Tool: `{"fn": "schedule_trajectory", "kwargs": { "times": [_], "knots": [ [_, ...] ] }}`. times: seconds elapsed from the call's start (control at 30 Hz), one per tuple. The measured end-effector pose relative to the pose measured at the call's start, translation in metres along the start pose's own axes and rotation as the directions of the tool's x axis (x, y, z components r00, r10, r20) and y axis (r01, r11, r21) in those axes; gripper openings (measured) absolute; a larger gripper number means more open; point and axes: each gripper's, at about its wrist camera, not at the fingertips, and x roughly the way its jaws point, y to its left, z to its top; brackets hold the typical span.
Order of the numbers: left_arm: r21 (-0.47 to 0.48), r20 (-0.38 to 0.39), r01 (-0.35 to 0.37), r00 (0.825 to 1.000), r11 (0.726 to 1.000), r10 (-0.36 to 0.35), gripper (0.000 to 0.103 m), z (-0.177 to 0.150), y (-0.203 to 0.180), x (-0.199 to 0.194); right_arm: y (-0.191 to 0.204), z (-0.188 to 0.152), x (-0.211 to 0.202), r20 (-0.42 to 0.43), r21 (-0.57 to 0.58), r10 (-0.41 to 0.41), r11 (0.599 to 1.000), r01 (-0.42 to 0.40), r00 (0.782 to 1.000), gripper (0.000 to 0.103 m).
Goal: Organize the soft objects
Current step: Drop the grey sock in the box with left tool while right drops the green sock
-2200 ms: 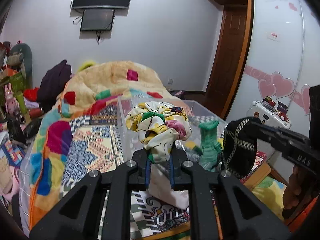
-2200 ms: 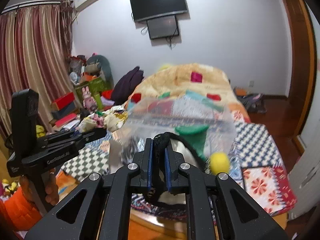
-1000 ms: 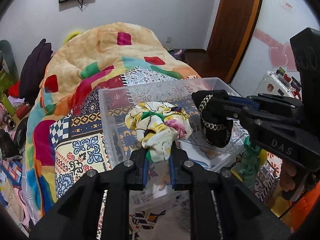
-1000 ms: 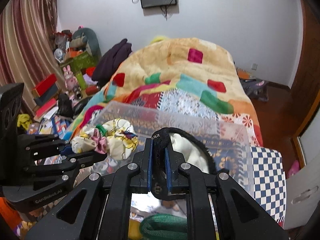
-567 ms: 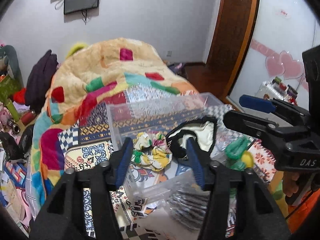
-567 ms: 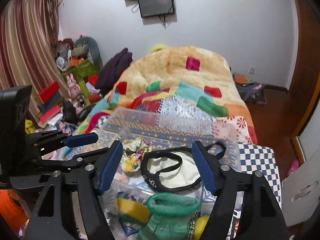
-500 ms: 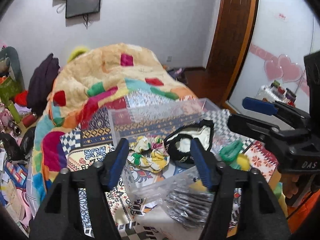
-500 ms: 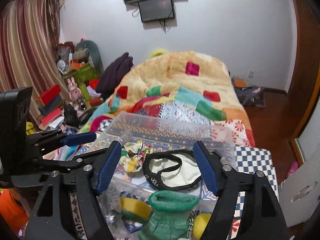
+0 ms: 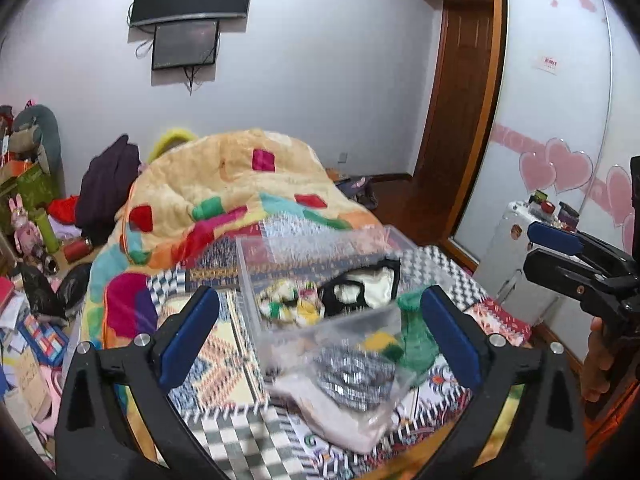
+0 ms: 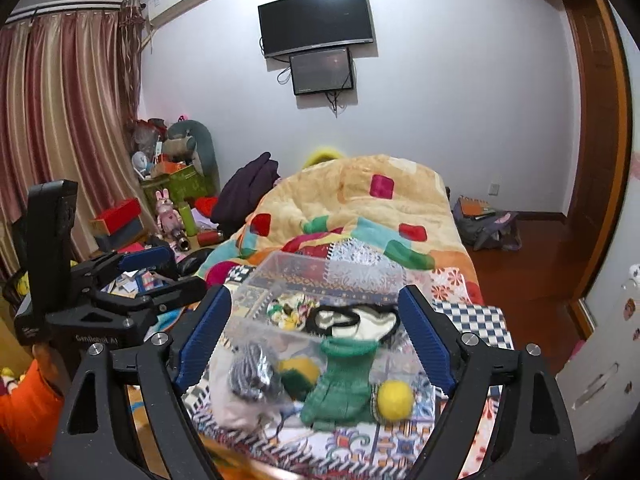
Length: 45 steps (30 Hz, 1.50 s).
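Note:
A clear plastic bin [image 9: 256, 276] [image 10: 288, 264] stands on the bed. Inside it lie a floral scrunchie [image 9: 288, 306] [image 10: 290, 310] and a black-and-white fabric piece [image 9: 364, 290] [image 10: 360, 322]. In front of the bin sit a green knitted piece [image 9: 416, 340] [image 10: 344, 384], a yellow ball [image 10: 396, 398], a yellow-green item [image 10: 298, 372] and a clear bag with striped cloth [image 9: 344, 372] [image 10: 252, 376]. My left gripper [image 9: 316, 336] is open and empty, above and in front of the bin. My right gripper [image 10: 314, 332] is open and empty too; it also shows in the left wrist view [image 9: 560, 252].
A patchwork quilt [image 9: 224, 184] [image 10: 360, 200] is heaped behind the bin. Clutter, boxes and toys [image 10: 168, 196] crowd the left side. A wooden door [image 9: 460, 120], a white cabinet [image 9: 520, 264] and a bag on the floor [image 10: 486, 220] are to the right.
Both grippers opened and let the scrunchie and the black-and-white piece drop into the bin. Both then pulled back and up, away from the bin.

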Motion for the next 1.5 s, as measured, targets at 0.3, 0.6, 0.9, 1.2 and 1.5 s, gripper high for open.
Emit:
{"fn": "schedule_trajectory", "kwargs": {
  "times": [0.3, 0.6, 0.9, 1.2, 1.5],
  "knots": [
    [-0.038, -0.134, 0.033, 0.990, 0.999, -0.038, 0.102, -0.047, -0.010, 0.038, -0.010, -0.047, 0.037, -0.111, 0.028, -0.066, 0.997, 0.069, 0.992, 0.084],
    [-0.010, -0.212, 0.057, 0.975, 0.998, -0.058, 0.083, -0.066, -0.027, 0.079, -0.032, -0.076, 0.080, -0.226, 0.086, -0.036, 0.995, 0.057, 0.973, 0.073],
    [-0.005, -0.205, 0.072, 0.976, 0.997, -0.072, 0.053, -0.073, -0.023, 0.080, -0.028, -0.085, 0.099, -0.278, 0.082, -0.013, 0.996, 0.038, 0.960, 0.031],
    [-0.002, -0.154, 0.078, 0.985, 0.997, -0.077, 0.036, -0.068, -0.018, 0.051, -0.021, -0.072, 0.069, -0.192, 0.073, 0.017, 0.997, -0.003, 0.981, 0.013],
    [-0.004, -0.013, 0.088, 0.996, 0.996, -0.088, 0.035, -0.034, -0.013, 0.012, -0.013, -0.045, 0.041, -0.076, 0.075, 0.071, 0.995, -0.065, 0.995, 0.013]
  ]
}}
